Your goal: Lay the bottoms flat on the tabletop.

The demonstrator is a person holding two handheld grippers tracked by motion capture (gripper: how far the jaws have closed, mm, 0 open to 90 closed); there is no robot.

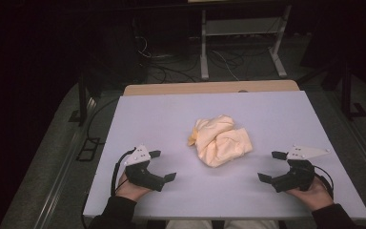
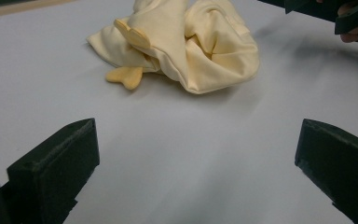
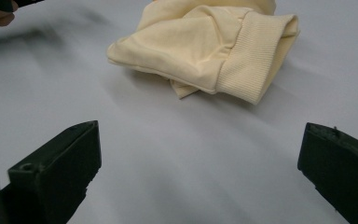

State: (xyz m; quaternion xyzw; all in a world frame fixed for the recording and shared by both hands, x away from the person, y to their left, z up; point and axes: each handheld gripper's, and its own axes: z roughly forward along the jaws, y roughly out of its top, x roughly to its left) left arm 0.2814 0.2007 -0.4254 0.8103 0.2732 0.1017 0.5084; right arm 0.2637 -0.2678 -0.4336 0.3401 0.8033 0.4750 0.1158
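just one garment (image 1: 220, 140) (crumpled), two grippers

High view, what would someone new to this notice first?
A crumpled pale-yellow garment lies bunched near the middle of the white table; the right gripper view shows a ribbed cuff on it. The left tongs and right tongs flank it near the front edge, both open and apart from the cloth.

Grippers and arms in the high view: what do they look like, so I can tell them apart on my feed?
Both are black two-jaw tools with blocky, squared jaw tips. The left gripper and the right gripper each carry a pale grey three-cornered plate on top, dotted with small marks. A black cable loops from each one. The person wears dark long sleeves.
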